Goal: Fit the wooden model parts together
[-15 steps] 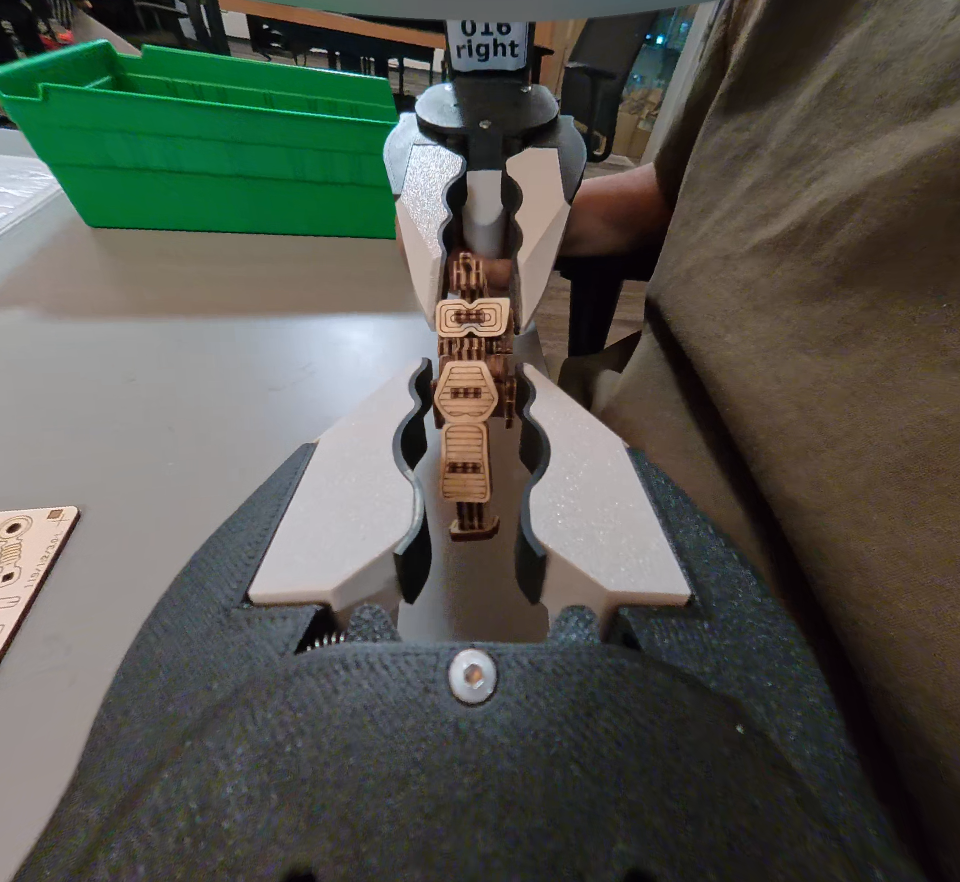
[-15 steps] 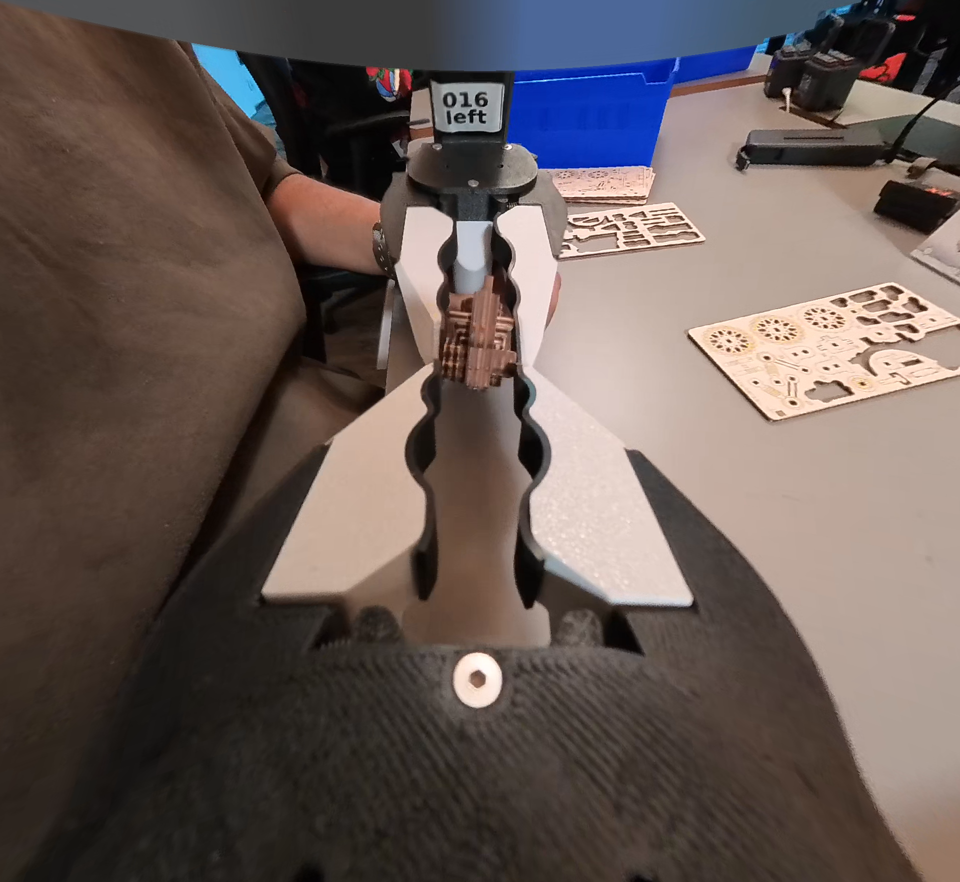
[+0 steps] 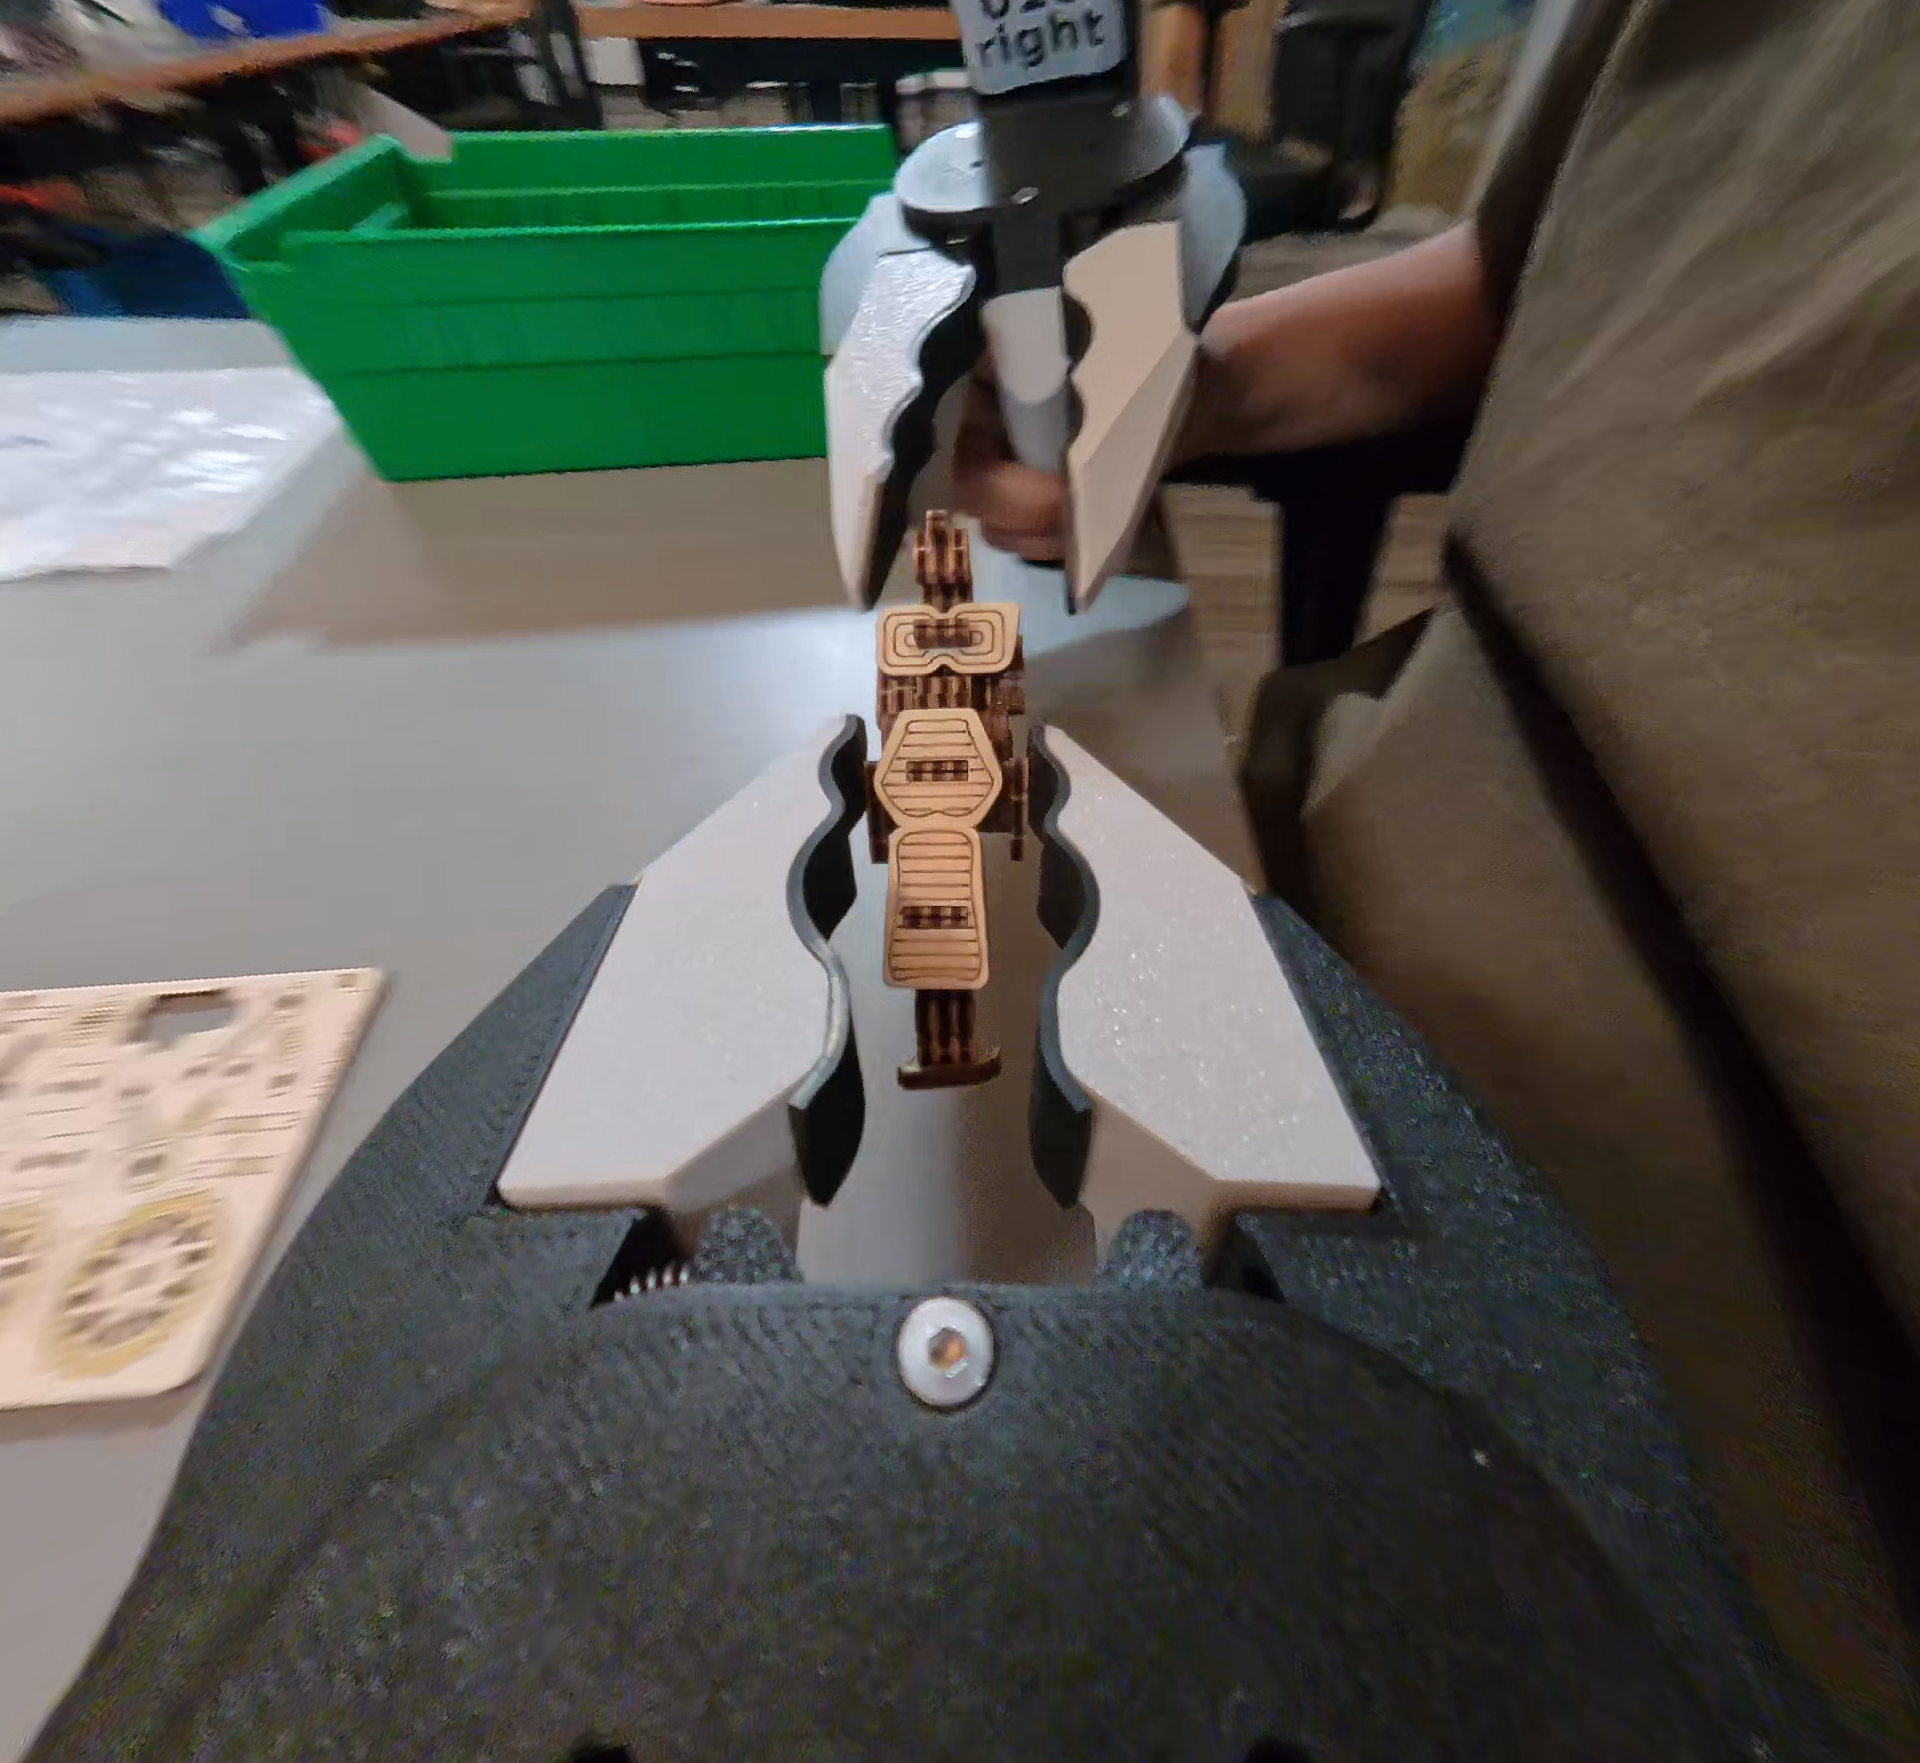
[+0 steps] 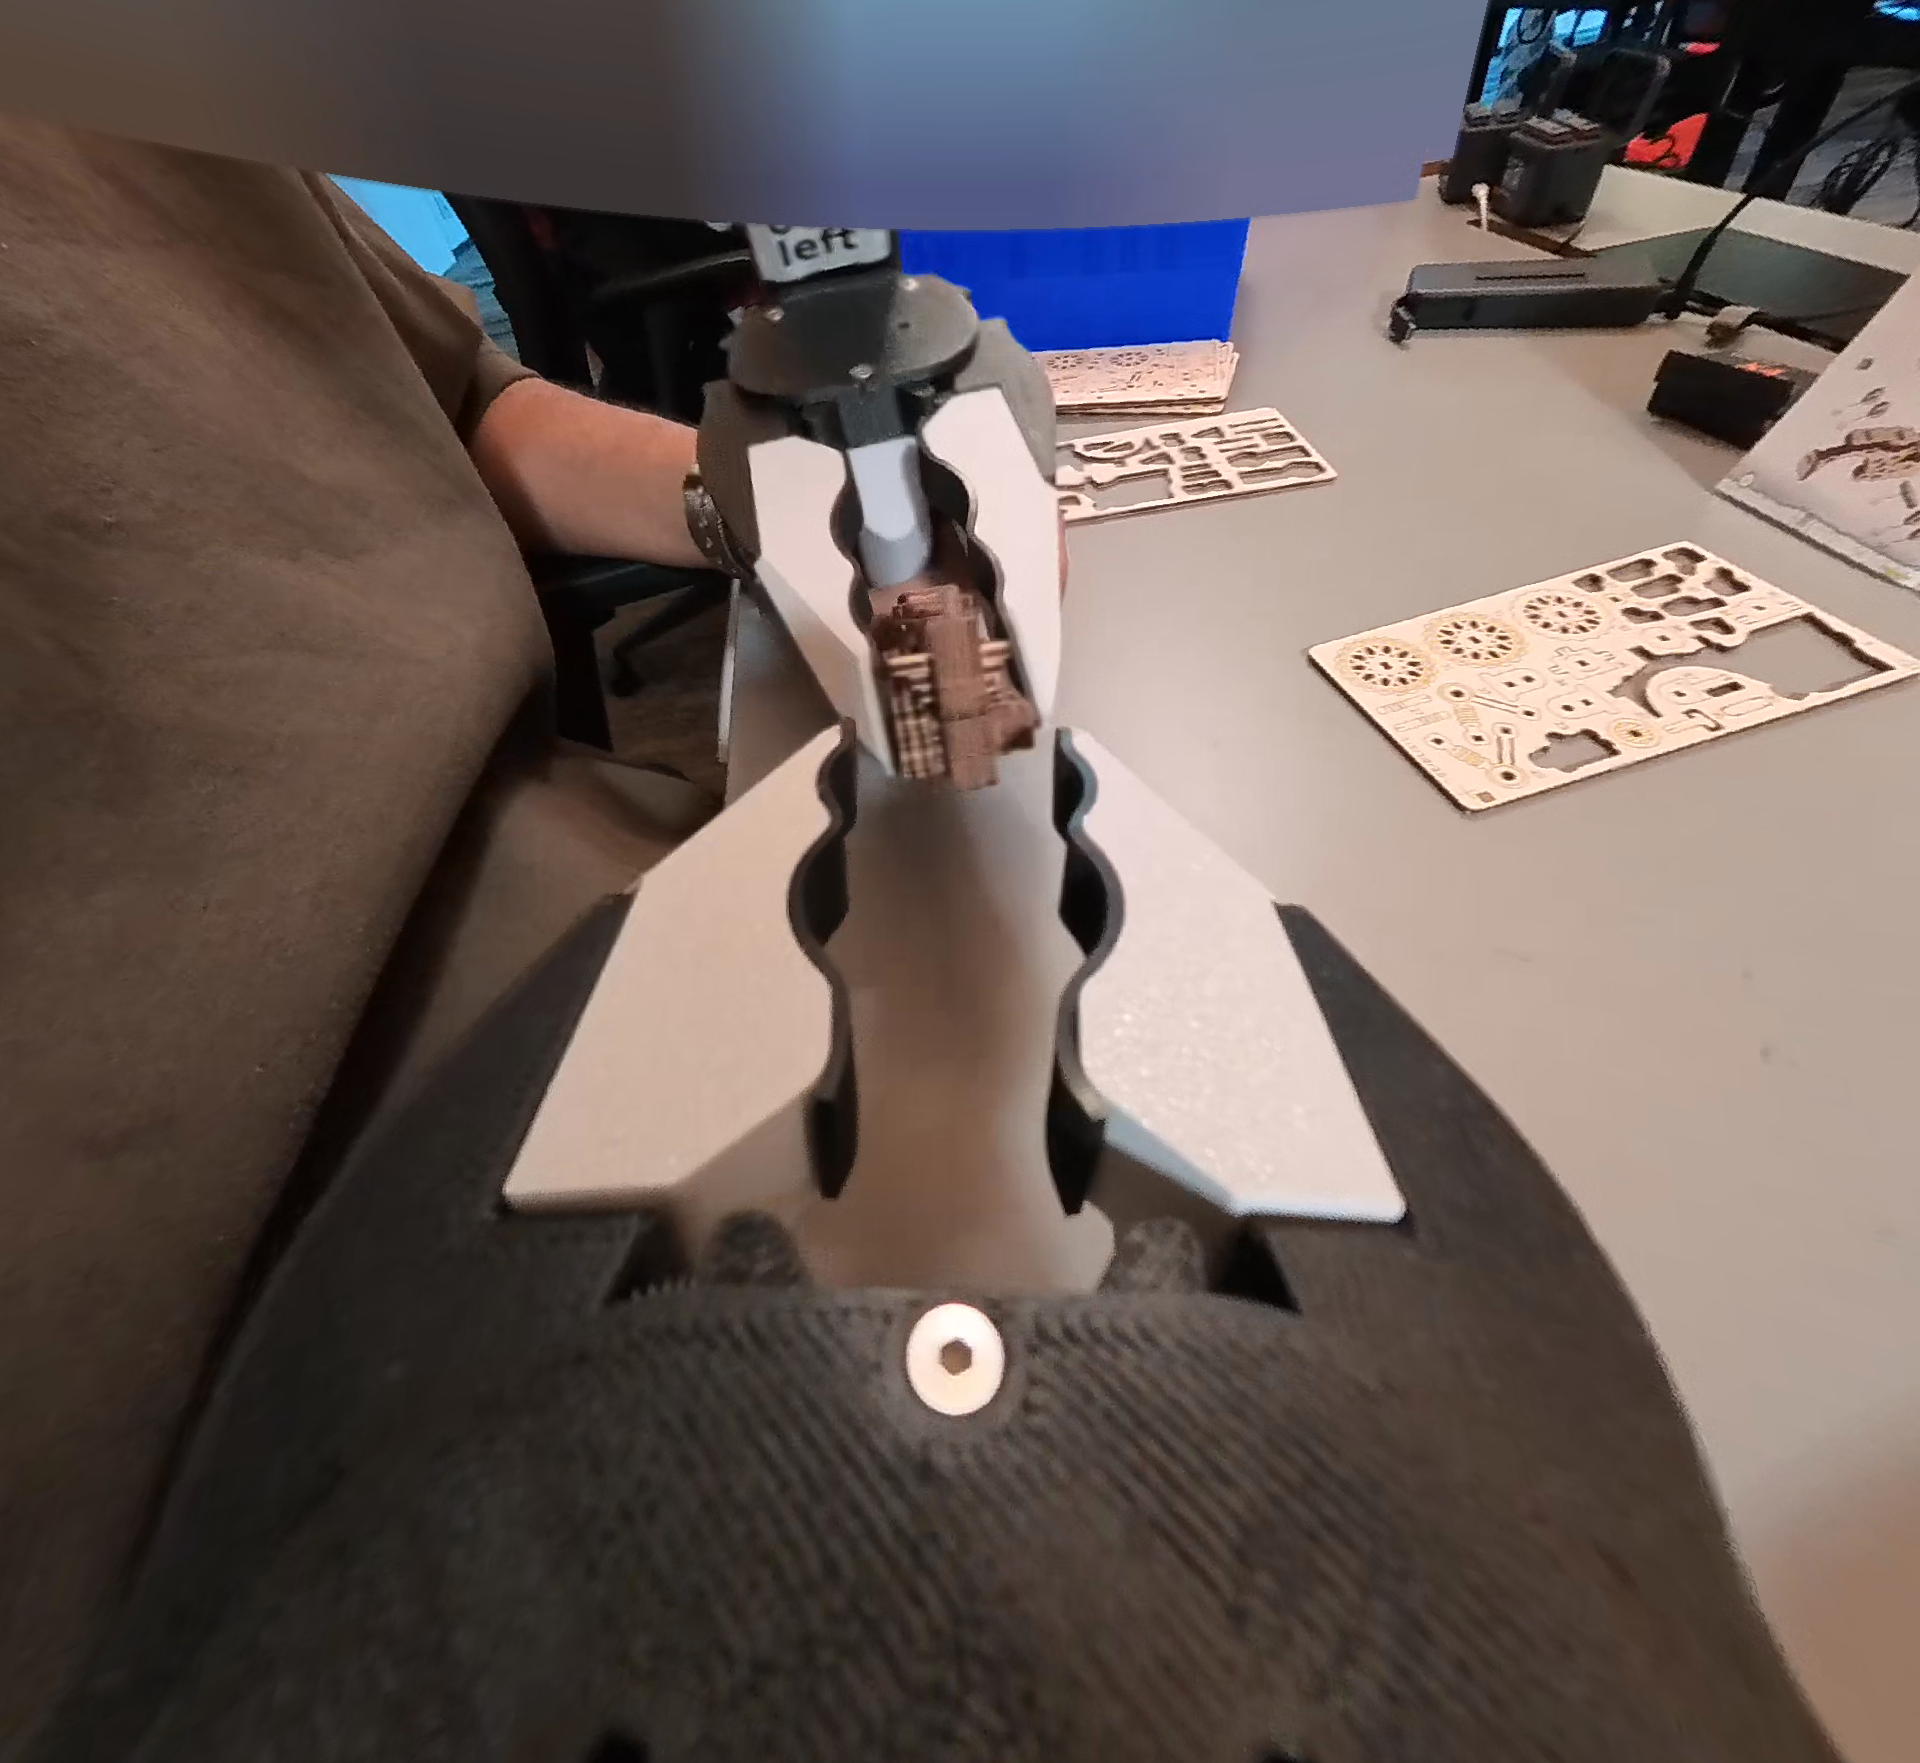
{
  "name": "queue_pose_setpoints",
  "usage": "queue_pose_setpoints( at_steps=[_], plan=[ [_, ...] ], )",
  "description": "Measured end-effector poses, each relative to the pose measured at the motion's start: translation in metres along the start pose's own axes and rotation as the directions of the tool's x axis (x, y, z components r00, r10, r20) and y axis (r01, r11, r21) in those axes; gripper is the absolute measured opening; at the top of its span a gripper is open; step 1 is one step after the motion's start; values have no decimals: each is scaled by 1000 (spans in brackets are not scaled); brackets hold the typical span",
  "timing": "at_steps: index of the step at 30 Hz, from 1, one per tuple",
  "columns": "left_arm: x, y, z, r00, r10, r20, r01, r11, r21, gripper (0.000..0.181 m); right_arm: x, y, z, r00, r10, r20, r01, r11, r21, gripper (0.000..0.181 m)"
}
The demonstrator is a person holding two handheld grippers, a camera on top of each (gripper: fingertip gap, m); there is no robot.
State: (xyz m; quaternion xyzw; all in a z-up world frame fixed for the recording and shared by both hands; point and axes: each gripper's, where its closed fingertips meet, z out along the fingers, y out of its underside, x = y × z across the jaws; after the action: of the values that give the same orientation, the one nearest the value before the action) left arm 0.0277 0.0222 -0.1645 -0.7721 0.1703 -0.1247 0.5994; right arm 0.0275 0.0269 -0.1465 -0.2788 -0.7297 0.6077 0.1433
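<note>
The left gripper (image 3: 945, 778) is closed on the half-built wooden model (image 3: 940, 809), held above the grey tabletop (image 3: 416, 726). At twelve o'clock from it, the right gripper (image 3: 971, 586) hangs with its fingers spread, empty, tips just at the model's far end. Green bin (image 3: 561, 300) at ten o'clock; punched part sheet (image 4: 1600, 674) at two o'clock in the right wrist view.

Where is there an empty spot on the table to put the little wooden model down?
Bare grey table lies between the green bin and the near wooden parts sheet. The other side is crowded: cut-out sheets, a stack and black devices.
</note>
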Motion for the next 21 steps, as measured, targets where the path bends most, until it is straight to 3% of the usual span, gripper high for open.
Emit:
queue_pose_setpoints(
  at_steps=[3,5,7,9,12,21],
  plan=[
    [-22,4,-4,936,271,223,-251,962,-110,27,4,-1,-1,998,-42,-43,42,999,-1,35],
    [-35,6,-8,804,492,333,-428,868,-250,28,7,-1,-2,993,-83,-79,82,997,-9,36],
    [-37,8,-7,671,655,347,-548,754,-363,28,10,0,-2,987,-123,-106,121,992,-24,35],
    [-33,10,-4,587,739,330,-609,672,-422,28,10,1,-1,981,-154,-122,151,988,-35,35],
    [-27,13,2,561,771,300,-639,634,-436,28,10,3,0,973,-186,-135,181,982,-49,36],
    [-30,11,-1,628,709,320,-593,703,-393,28,10,8,-1,952,-272,-137,261,961,-94,37]
  ],
)
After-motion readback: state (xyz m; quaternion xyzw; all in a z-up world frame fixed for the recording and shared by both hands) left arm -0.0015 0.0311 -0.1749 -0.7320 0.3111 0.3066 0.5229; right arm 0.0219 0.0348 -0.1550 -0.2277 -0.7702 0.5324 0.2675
